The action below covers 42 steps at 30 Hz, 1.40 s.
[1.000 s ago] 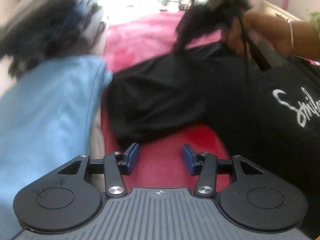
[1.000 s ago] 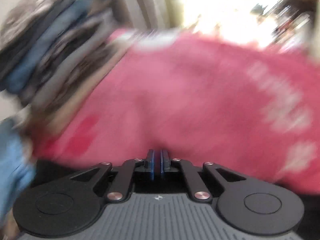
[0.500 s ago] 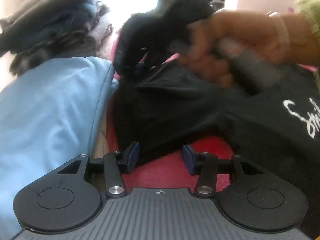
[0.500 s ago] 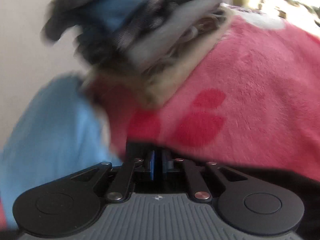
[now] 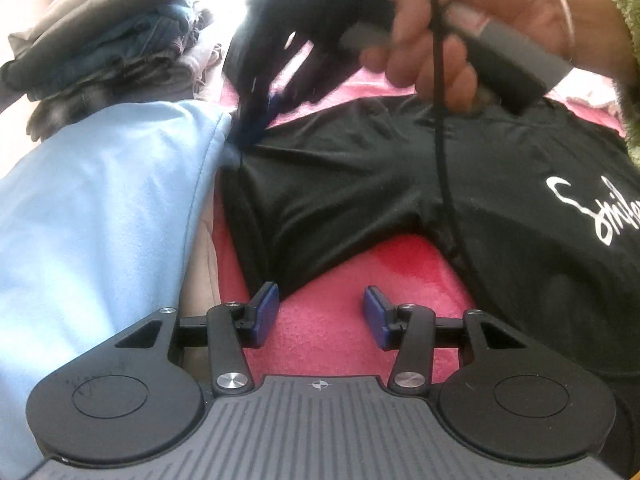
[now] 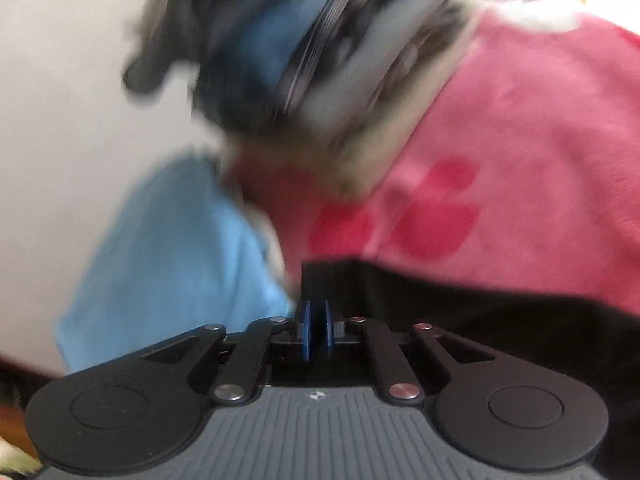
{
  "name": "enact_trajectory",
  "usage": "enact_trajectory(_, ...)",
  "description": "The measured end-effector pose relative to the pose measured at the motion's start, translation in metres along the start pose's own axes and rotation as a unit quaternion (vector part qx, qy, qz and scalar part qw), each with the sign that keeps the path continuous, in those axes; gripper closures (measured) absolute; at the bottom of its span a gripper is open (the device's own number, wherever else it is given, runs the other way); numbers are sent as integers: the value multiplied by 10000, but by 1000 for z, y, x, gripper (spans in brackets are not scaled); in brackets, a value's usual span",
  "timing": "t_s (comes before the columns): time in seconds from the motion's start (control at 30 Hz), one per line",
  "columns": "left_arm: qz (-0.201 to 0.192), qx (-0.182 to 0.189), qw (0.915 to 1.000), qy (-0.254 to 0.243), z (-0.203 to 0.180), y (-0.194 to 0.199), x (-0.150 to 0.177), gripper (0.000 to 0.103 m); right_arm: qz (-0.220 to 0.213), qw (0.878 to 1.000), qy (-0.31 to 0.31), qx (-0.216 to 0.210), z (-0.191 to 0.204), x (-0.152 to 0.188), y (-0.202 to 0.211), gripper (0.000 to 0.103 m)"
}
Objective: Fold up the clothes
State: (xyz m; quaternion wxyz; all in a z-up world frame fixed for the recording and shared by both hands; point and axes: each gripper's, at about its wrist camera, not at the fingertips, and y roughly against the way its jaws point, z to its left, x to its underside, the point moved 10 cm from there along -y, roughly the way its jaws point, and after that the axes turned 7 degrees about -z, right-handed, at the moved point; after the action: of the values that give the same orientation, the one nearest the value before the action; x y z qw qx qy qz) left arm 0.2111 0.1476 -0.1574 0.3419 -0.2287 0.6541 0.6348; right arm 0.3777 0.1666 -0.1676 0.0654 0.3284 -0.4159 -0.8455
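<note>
While spread flat over the pink blanket [image 5: 332,336], black T-shirt [image 5: 360,184] with white lettering, sleeve end pointing toward the blue garment [image 5: 100,208] just beside it. Right gripper [image 6: 316,326] pressed together on the sleeve's edge, black cloth pinched between the blue pads [image 6: 306,328]. Left gripper [image 5: 320,314] spread wide, nothing between its fingers, hovering right at the sleeve's lower hem. Right hand [image 5: 480,28] wrapped around its handle. Pile of folded clothes [image 5: 108,44] further back, pretty blurry in the right view.

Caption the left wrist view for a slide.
Open left hand-held gripper nears black T-shirt sleeve; right hand-held gripper pinches its far edge.
</note>
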Motion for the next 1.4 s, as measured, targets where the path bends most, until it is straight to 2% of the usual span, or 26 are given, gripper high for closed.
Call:
enact_trajectory(0.03, 3, -12, 10000, -28, 0, 1, 1, 56, 35, 10000, 5, -1, 3, 4, -8, 96)
enact_trajectory(0.1, 5, -37, 10000, -88, -2, 3, 5, 56, -345, 9971, -631, -258, -2, -5, -20, 98)
enact_trajectory(0.2, 7, -40, 9999, -140, -2, 5, 7, 56, -951, 9756, -1871, -647, -21, -21, -22, 99)
enact_trajectory(0.23, -2, -38, 9999, -169, -2, 6, 7, 56, -1135, 9694, -2067, -689, -28, -25, -12, 94)
enact_trajectory(0.33, -56, -16, 9997, -222, -2, 10, 8, 56, -1635, 9495, -2553, -809, -48, -34, 20, 93)
enact_trajectory(0.37, -95, -18, 9997, -241, -1, 13, 7, 56, -1642, 9529, -2422, -800, -50, -34, 35, 93)
enact_trajectory(0.5, -478, -33, 9982, -350, 3, 31, -9, 58, -1305, 9808, -1385, -429, -50, -13, 94, 93)
enact_trajectory(0.57, -666, -29, 9966, -486, 4, 34, -23, 58, -1136, 9895, -861, -244, -42, 1, 109, 93)
enact_trajectory(0.67, -612, -5, 9967, -535, -4, 17, -37, 58, -961, 9945, -384, -178, -25, 30, 108, 93)
enact_trajectory(0.73, -357, -1, 9977, -576, -5, -4, -35, 57, -856, 9961, -123, -160, -15, 47, 107, 93)
enact_trajectory(0.77, -25, -104, 9981, -607, -2, -17, -26, 57, -834, 9962, -128, -211, -11, 52, 106, 93)
enact_trajectory(0.8, 100, -160, 9983, -557, 2, -21, -20, 57, -812, 9963, -133, -263, -8, 57, 105, 93)
enact_trajectory(0.9, 206, -253, 9985, -430, 7, -12, -12, 57, -746, 9962, -148, -418, 3, 70, 103, 92)
enact_trajectory(1.07, 135, -441, 9966, -679, 10, 9, -4, 57, -660, 9957, -182, -620, 17, 90, 104, 93)
enact_trajectory(1.17, -4, -518, 9968, -606, 18, 31, -14, 58, -755, 9963, -286, -299, -10, 85, 170, 93)
enact_trajectory(1.27, -331, -746, 9940, -725, 30, 73, -29, 57, -610, 9976, 218, 255, -30, 112, 251, 93)
enact_trajectory(1.37, -639, -534, 9946, -624, 35, 113, -46, 57, -292, 9958, 413, 764, -44, 176, 326, 93)
enact_trajectory(1.4, -650, -249, 9959, -570, 28, 121, -48, 57, -222, 9948, 406, 912, -47, 200, 342, 93)
